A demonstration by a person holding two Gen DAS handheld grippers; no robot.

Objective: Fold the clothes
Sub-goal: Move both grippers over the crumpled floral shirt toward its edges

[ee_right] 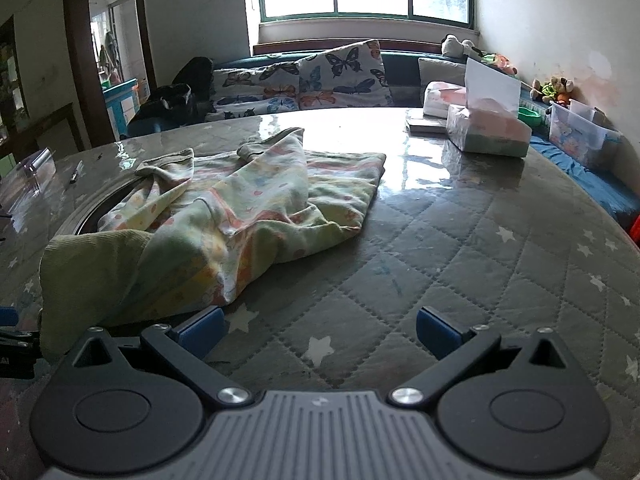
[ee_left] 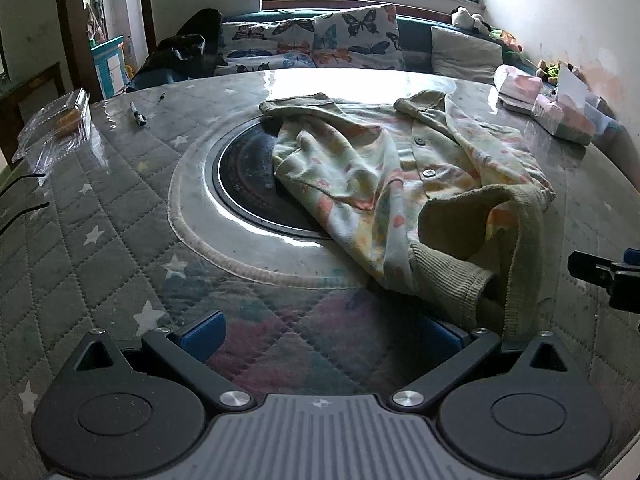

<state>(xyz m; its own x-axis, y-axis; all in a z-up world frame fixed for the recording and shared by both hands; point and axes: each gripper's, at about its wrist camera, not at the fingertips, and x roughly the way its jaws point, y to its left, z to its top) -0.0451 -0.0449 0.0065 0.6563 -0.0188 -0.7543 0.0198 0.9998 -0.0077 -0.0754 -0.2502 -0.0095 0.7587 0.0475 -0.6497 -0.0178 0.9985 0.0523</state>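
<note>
A small pastel-print cardigan (ee_left: 384, 184) with green ribbed cuffs and buttons lies crumpled on the round table, partly over the dark centre disc (ee_left: 248, 172). In the right wrist view the same cardigan (ee_right: 240, 208) spreads to the left, its green ribbed hem nearest. My left gripper (ee_left: 324, 340) is open, low over the quilted cover, with the hem draped over its right finger. My right gripper (ee_right: 320, 332) is open with nothing between its blue pads, just right of the cardigan. Its black tip (ee_left: 600, 276) shows at the right edge of the left wrist view.
Tissue packs (ee_right: 488, 128) and a book sit at the table's far right. A clear plastic box (ee_left: 60, 128) and a pen (ee_left: 138, 114) lie far left. A butterfly-print sofa (ee_right: 312, 76) runs behind the table under the window.
</note>
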